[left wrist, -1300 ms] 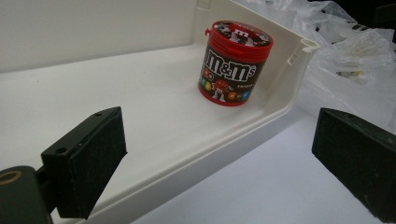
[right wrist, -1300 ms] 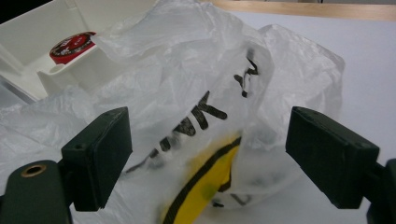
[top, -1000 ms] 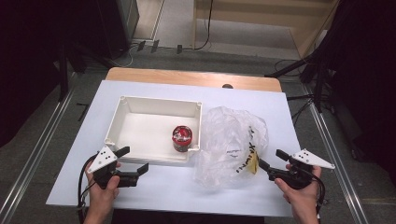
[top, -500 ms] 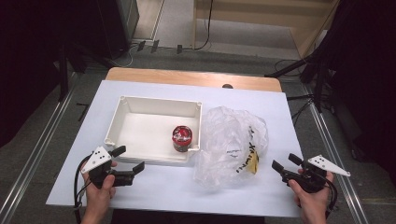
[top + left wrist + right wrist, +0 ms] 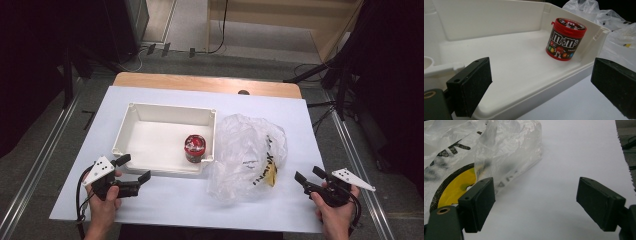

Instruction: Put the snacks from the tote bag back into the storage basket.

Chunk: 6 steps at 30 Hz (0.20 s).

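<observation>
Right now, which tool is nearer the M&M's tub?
Left. The left tool sits by the white bin's near rim, facing the M&M's tub; the right tool is beyond the plastic bag.

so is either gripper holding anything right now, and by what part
Nothing is held. The left gripper is open beside the white tray, and the right gripper is open near the plastic bag.

Crumpled clear plastic bag [image 5: 250, 155] on table, beside white tray [image 5: 165, 172].
</observation>
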Motion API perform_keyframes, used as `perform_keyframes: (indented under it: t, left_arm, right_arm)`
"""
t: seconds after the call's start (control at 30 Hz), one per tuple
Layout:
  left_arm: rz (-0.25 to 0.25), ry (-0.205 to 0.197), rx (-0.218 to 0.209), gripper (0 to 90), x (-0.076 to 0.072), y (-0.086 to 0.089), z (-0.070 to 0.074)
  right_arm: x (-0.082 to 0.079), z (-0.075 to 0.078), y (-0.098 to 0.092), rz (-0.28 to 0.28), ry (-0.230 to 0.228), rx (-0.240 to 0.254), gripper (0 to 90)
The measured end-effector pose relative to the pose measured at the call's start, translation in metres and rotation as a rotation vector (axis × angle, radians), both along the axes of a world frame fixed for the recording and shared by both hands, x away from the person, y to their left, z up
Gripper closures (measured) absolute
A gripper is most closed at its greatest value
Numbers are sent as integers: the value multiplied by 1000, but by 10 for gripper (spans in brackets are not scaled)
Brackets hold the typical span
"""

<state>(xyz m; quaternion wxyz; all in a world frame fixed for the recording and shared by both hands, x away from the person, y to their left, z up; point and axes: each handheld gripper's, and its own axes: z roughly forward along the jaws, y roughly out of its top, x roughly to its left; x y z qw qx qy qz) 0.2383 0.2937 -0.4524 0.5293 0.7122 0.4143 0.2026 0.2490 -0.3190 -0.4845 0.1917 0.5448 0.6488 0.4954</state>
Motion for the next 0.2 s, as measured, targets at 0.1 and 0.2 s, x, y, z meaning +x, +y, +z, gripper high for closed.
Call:
perform_keyframes:
  t: [0.1, 0.2]
  left_arm:
    - [-3, -19, 0, 33, -2, -1, 1]
    - [-7, -30, -4, 32, -3, -3, 3]
  right_arm:
    - [0, 0, 1, 7, -4, -5, 161]
    - [-1, 4, -2, 25, -35, 42, 156]
